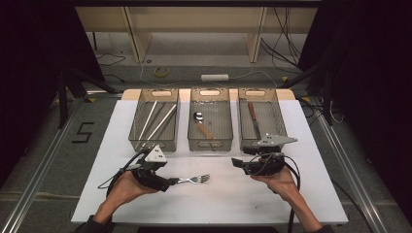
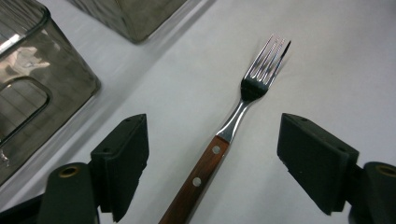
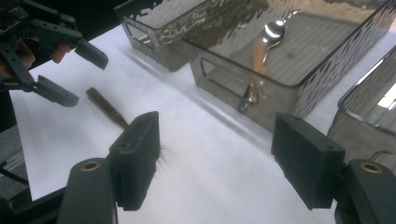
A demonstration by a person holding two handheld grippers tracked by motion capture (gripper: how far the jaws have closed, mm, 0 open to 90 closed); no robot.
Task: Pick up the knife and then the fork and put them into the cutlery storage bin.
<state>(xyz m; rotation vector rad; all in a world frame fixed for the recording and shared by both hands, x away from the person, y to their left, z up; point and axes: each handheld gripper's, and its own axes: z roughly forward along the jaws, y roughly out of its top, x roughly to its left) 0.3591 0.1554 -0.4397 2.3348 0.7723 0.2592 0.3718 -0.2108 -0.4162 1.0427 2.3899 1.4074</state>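
**benchrat:** So the wood-handled steel fork (image 2: 219, 149) lies flat on the white surface (image 1: 228, 194), just in front of the three clear ribbed plastic bins (image 1: 210, 121). The left tool (image 1: 171, 183) has its jaws spread to either side of the handle, nothing pinched yet. The right tool (image 1: 235, 162) is released too, empty, and aimed across at the tine end. Best way to grab it?

**tinesnob:** I'd go for the handle, not the neck. The riveted wood is wider and less slippery than polished steel. Get both pads down level with the surface so they meet the handle's sides, then close slow. If one pad lands first, the fork will probably swivel on that smooth sheet. The right one could steady the tines, but I'd keep it off unless it's needed.

**benchrat:** Which bin, though? Left one has long silver sticks (image 1: 158, 121), middle a wood-handled spoon (image 1: 202, 123), right a wood-handled knife (image 1: 252, 116).

**tinesnob:** Can't tell from here, there's no obvious fork bin. Also the butt of the handle runs off the bottom of the left gripper view, so how far back the jaws sit is hard to judge. In the right gripper view its own jaw covers most of the tines.
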